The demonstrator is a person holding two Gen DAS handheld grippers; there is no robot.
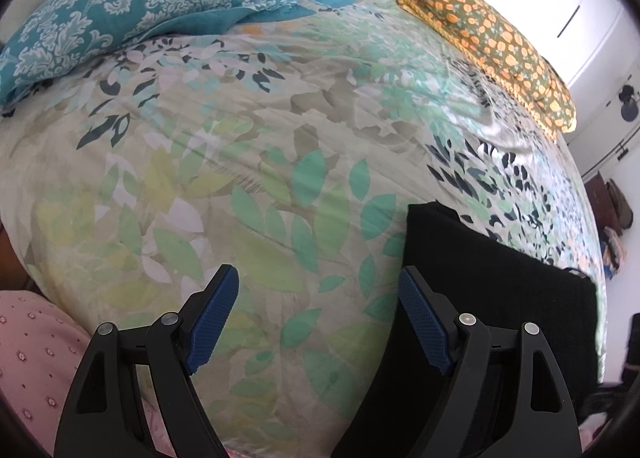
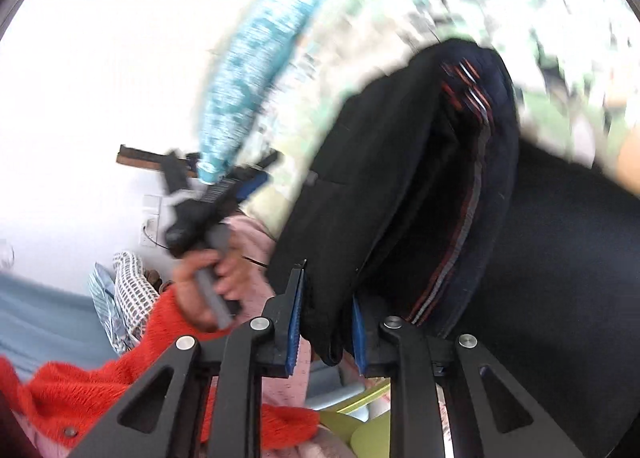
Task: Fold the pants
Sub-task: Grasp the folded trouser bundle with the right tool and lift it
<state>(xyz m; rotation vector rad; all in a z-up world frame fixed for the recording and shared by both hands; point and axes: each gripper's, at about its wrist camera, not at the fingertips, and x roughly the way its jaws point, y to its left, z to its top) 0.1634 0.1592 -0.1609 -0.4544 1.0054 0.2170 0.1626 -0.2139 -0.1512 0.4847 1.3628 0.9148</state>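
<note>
Right hand-held gripper pinches the black pants waistband, lower centre. Left hand-held gripper gapes, holding nothing. Risk: thin bite slips; pants bunch on bed.

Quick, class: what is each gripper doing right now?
Left gripper: open, holding nothing, above the bedspread.
Right gripper: closed on the black pants.
</note>
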